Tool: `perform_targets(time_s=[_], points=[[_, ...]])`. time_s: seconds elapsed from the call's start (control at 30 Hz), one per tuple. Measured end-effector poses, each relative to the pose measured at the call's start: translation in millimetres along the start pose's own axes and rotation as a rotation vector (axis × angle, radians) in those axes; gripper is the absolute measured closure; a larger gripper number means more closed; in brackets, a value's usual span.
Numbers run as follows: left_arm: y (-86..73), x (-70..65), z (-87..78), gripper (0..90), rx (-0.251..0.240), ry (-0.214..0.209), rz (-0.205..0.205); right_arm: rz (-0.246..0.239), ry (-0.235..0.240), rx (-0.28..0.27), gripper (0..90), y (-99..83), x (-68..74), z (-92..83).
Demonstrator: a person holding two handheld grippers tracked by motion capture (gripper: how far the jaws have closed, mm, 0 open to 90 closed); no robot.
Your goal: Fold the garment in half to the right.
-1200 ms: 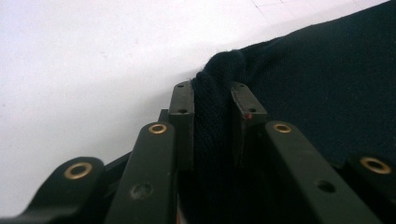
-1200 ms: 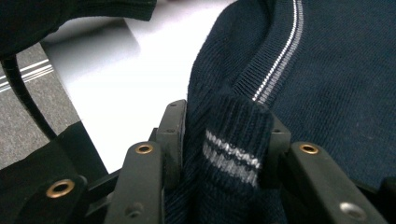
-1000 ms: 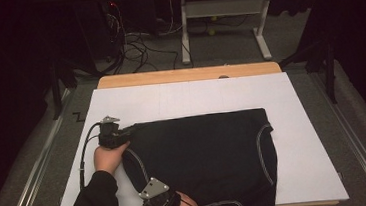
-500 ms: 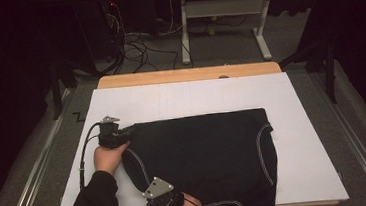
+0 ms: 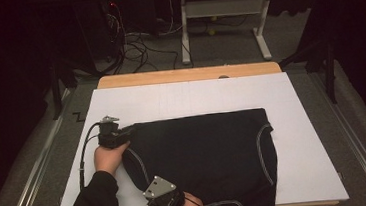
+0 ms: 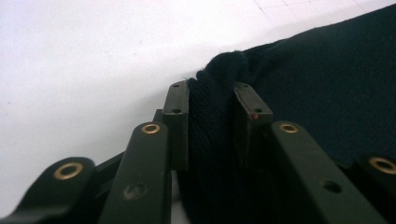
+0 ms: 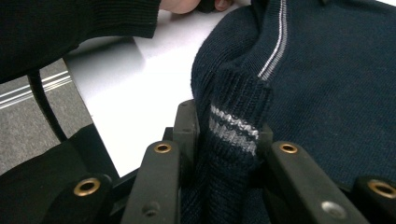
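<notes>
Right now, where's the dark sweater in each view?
High view: the sweater lies flat on the white board, centre to lower right.
Left gripper view: right side, an edge bunched between the left gripper.
Right gripper view: right half, a striped cuff clamped in the right gripper.
Shared landmark: the white board under it.

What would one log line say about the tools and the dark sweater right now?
left tool: shut on dark knit sweater | right tool: shut on striped cuff | white table
</notes>
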State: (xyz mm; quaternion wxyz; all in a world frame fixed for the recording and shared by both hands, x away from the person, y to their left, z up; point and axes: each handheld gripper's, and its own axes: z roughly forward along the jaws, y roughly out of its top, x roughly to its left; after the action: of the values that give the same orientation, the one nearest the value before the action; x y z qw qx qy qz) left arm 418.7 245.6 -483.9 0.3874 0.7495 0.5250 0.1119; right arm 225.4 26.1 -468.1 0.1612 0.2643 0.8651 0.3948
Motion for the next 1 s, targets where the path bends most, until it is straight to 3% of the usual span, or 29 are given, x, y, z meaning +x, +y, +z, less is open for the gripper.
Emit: perform_targets(time_s=[0.17,0.23,0.37,0.57,0.8,1.0], points=[[0.4,-1.5,0.2,65.1,0.003,0.014,0.004,-0.006,0.011,-0.014,74.6,0.6,-0.3,-0.7],[0.6,0.5,-0.1,70.9,0.001,0.001,-0.020,-0.008,0.015,-0.011,74.7,1.4,0.1,-1.6],[0.9,-0.9,-1.2,74.6,-0.003,-0.001,-0.021,-0.017,0.017,-0.016,74.7,2.6,-1.8,-3.1],[5.5,-2.4,-7.4,75.0,-0.064,-0.008,-0.086,-0.008,0.014,-0.044,74.7,6.9,-3.5,-6.9],[15.6,-9.6,-15.9,74.8,-0.144,-0.004,-0.109,0.006,0.006,-0.088,74.7,10.9,-6.2,-11.9],[20.3,-13.9,-17.6,74.7,-0.170,0.021,-0.109,0.012,0.006,-0.111,74.7,14.5,-7.8,-13.2]])
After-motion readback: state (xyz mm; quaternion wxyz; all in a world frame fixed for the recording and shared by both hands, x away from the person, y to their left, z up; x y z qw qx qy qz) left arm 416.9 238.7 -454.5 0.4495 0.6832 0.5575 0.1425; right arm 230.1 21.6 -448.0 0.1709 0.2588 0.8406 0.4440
